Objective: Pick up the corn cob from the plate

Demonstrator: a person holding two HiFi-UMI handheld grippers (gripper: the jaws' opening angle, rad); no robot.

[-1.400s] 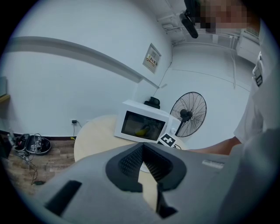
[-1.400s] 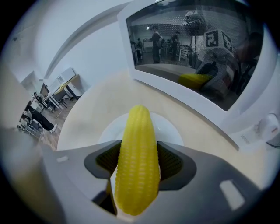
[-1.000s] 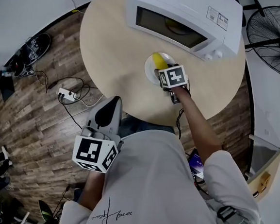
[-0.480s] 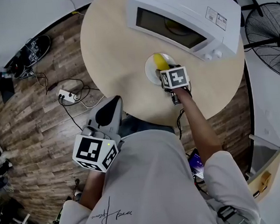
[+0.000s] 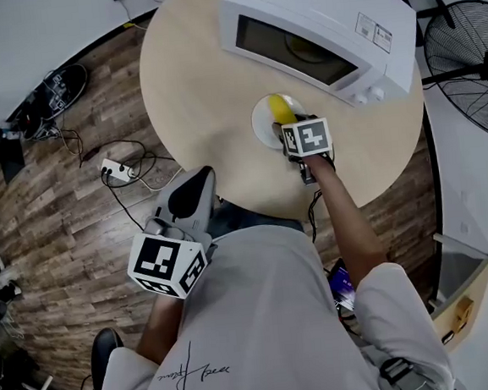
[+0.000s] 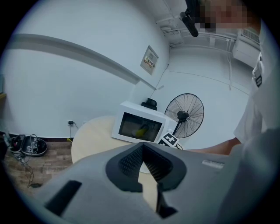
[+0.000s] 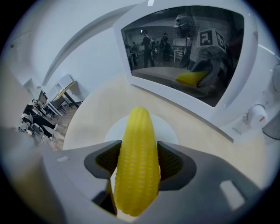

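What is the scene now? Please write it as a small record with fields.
corn cob: yellow, between the jaws of the right claw, over the plate
right claw: shut on the corn cob
left claw: jaws together, nothing between them, held off the near edge of the table
plate: white, on the round table, in front of the microwave
cob lifted off plate: cannot tell

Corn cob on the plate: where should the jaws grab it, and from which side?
Grip the corn cob around its thick middle, with one jaw on each long side. It lies on the plate pointing toward the microwave, so come from its near end, along its length. The right gripper does just that: its jaws press both sides of the cob's middle.
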